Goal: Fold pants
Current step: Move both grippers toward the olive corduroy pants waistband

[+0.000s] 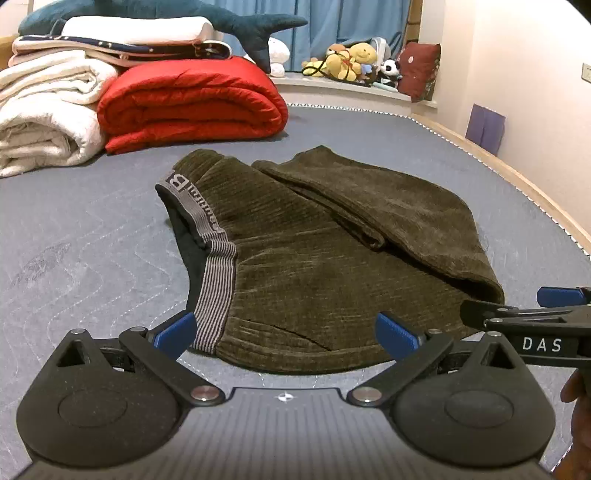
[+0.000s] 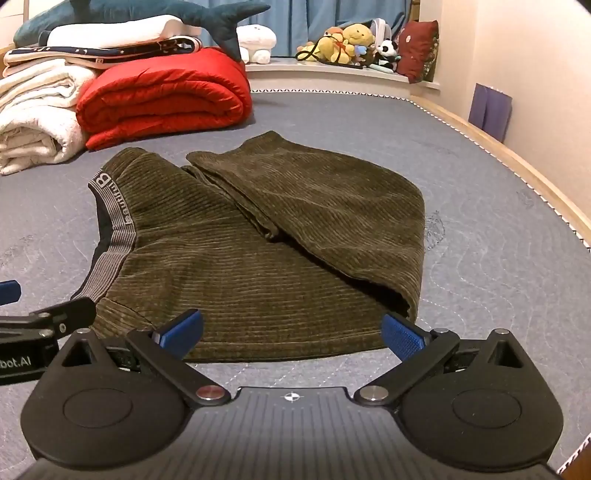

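Observation:
Olive corduroy pants [image 1: 325,258] [image 2: 266,251] lie folded on the grey mattress, the legs doubled back over the seat. Their grey striped waistband [image 1: 216,280] [image 2: 110,236] runs along the left side. My left gripper [image 1: 286,332] hovers open just before the near edge of the pants, close to the waistband corner, with nothing between its blue pads. My right gripper [image 2: 291,332] is open too, over the near edge toward the right fold, and holds nothing. Each gripper shows at the side of the other's view: the right gripper [image 1: 535,306] and the left gripper [image 2: 37,302].
A rolled red quilt [image 1: 192,99] [image 2: 162,96], white blankets [image 1: 40,110] and a blue plush shark [image 1: 236,22] are piled at the back left. Stuffed toys [image 1: 351,59] sit on a ledge behind. The mattress [image 1: 74,240] ends at a wooden frame [image 1: 517,173] on the right.

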The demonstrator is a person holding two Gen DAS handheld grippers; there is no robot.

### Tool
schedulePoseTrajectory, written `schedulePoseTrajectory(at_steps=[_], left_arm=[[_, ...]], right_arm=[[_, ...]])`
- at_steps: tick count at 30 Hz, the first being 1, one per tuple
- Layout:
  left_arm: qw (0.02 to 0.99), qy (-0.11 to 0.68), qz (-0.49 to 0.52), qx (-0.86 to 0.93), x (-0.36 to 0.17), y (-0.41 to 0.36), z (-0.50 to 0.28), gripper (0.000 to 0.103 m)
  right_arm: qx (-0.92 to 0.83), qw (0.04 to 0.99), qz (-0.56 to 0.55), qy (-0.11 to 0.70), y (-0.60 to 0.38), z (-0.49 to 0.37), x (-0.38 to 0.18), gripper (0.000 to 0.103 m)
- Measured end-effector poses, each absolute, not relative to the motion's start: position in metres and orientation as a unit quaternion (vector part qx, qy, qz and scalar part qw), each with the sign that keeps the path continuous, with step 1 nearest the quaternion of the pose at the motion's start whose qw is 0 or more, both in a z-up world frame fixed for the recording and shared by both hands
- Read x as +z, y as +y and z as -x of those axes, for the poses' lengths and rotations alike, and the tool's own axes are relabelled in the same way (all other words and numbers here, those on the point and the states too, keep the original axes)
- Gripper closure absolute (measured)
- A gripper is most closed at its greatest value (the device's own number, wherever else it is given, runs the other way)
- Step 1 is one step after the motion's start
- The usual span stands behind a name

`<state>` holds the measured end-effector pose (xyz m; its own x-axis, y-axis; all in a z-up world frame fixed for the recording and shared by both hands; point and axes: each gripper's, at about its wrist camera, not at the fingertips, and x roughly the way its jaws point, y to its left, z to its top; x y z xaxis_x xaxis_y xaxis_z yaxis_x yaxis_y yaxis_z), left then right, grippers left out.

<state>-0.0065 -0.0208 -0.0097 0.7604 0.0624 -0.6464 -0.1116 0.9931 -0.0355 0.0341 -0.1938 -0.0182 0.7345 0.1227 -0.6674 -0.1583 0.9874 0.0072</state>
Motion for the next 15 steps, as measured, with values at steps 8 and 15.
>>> schedulePoseTrajectory(at_steps=[8, 15], left_arm=[[0.934, 0.351, 0.038, 0.052, -0.0118, -0.0176, 0.0044, 0.000], [0.933, 0.353, 0.039, 0.054, -0.0131, -0.0185, 0.0046, 0.000]], right_arm=[[0.081, 0.930, 0.028, 0.357, -0.1900, -0.0328, -0.0171, 0.001], [0.080, 0.930, 0.028, 0.358, -0.1890, -0.0332, -0.0176, 0.001]])
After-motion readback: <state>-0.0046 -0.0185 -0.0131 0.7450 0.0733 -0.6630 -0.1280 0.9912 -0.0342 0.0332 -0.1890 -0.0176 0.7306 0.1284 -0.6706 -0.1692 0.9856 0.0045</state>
